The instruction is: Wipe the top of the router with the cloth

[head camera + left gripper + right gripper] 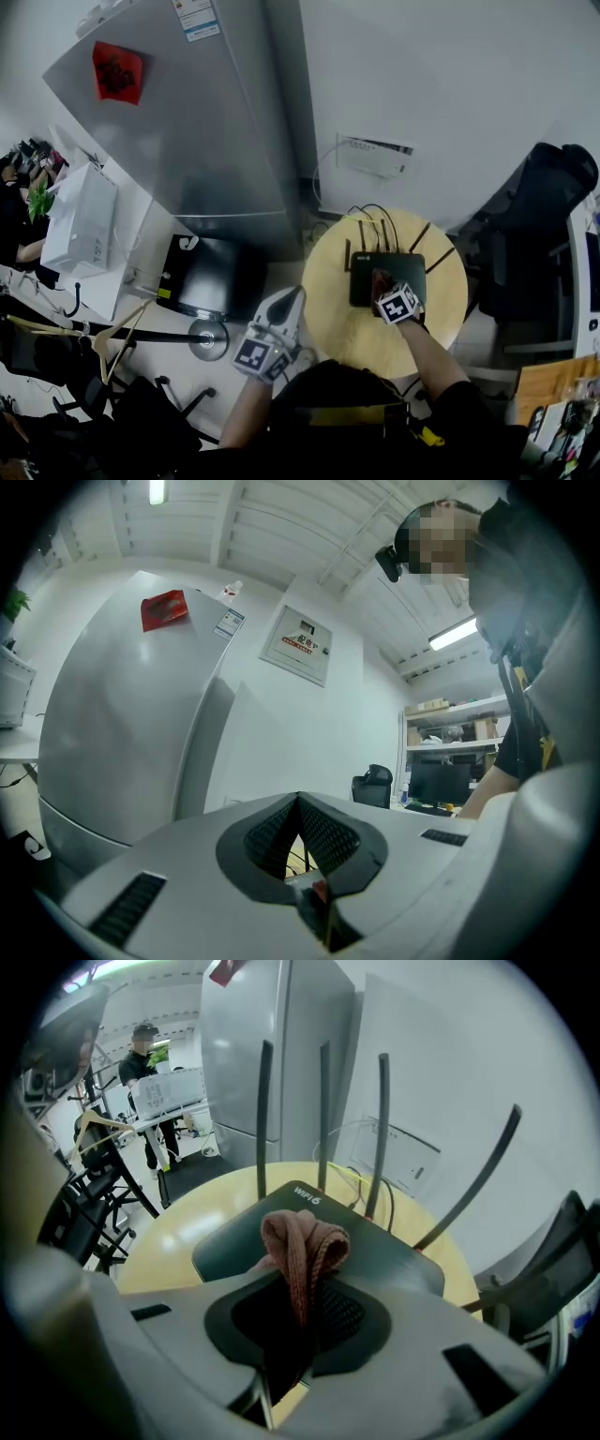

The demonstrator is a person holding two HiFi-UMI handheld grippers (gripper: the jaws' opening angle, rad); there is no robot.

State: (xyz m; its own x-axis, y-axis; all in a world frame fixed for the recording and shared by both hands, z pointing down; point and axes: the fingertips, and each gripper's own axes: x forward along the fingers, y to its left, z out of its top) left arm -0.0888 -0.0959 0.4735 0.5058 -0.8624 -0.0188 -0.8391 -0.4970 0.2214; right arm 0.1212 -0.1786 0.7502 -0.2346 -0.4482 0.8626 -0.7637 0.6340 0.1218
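A black router [387,277] with several upright antennas lies on a round wooden table [450,300]. My right gripper [382,288] is over the router's near half, shut on a reddish-brown cloth [302,1246] that bulges out past its jaws above the router's dark top [375,1251]. My left gripper [290,305] hangs off the table's left edge, away from the router. In the left gripper view its jaws [302,841] are closed together with nothing held, pointing toward the fridge and wall.
A tall grey fridge [187,122] stands behind the table at the left. A black office chair [530,234] is at the right. A white box [80,220] on a table, hangers and chair legs crowd the left floor. Cables [361,214] run to a wall box.
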